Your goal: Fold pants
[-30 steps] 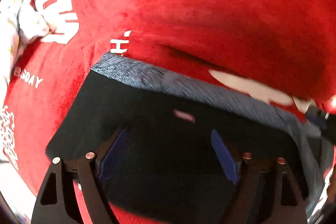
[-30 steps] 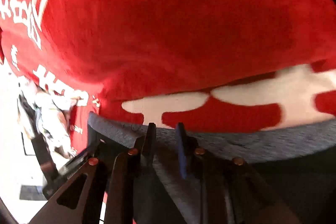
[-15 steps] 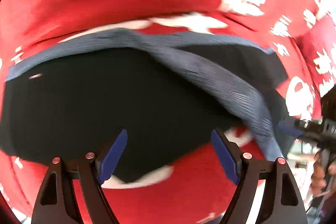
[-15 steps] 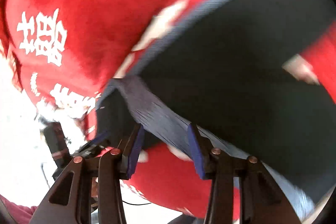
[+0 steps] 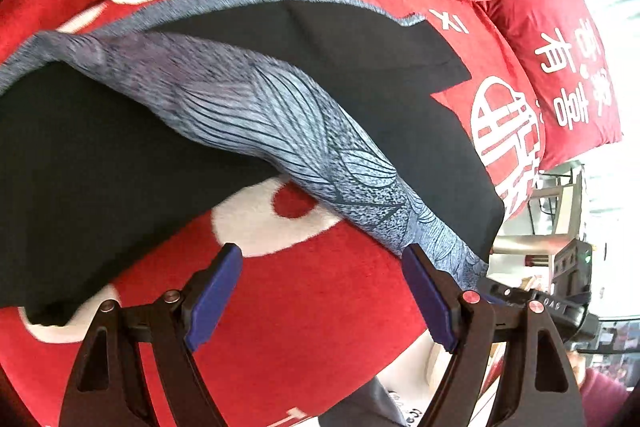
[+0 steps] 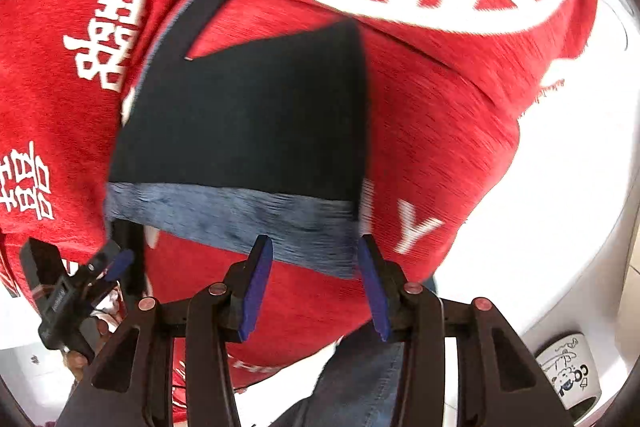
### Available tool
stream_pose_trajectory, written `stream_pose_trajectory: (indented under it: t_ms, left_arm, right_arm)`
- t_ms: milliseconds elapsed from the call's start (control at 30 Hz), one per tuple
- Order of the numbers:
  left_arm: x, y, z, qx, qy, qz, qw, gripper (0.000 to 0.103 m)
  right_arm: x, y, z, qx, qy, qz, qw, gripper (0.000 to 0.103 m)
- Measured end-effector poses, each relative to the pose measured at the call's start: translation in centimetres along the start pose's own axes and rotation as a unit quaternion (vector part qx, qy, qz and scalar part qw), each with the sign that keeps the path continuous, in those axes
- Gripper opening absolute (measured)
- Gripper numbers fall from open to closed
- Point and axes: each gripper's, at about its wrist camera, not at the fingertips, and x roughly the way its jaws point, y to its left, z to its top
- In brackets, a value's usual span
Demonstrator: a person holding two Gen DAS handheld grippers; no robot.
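Both tongs, left (image 5: 320,291) and right (image 6: 314,287), sit spread apart and empty just short of the pants (image 6: 248,131), so I'd pinch the grey waistband (image 6: 228,219) corners evenly before folding.

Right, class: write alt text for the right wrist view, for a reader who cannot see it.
Black pants with a grey waistband lie on a red blanket printed with white characters. The open right gripper hovers just short of the waistband, holding nothing, with the left gripper at the waistband's left end.
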Motion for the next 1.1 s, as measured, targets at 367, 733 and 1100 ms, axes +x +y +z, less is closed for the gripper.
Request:
stream_pose_trajectory:
  t_ms: [367, 733, 1100]
  left_arm:
    - [4.0, -3.7, 2.2, -0.016, 0.019, -0.051, 0.9984, 0.068]
    - [-0.4, -7.0, 8.8, -0.025, -0.022, -0.053, 0.9980, 0.032]
    - [-4.5, -6.5, 15.3, -0.049, -0.107, 0.067, 0.9907, 0.066]
  right_arm:
    - [2.7, -2.9, 2.4, 0.018, 0.086, 0.140, 0.986, 0.031]
    - [-3.3, 3.2, 11.8, -0.007, 0.091, 0.275, 0.957, 0.011]
    - [-1.7, 12.5, 26.9, -0.062, 0.102, 0.284, 0.951, 0.011]
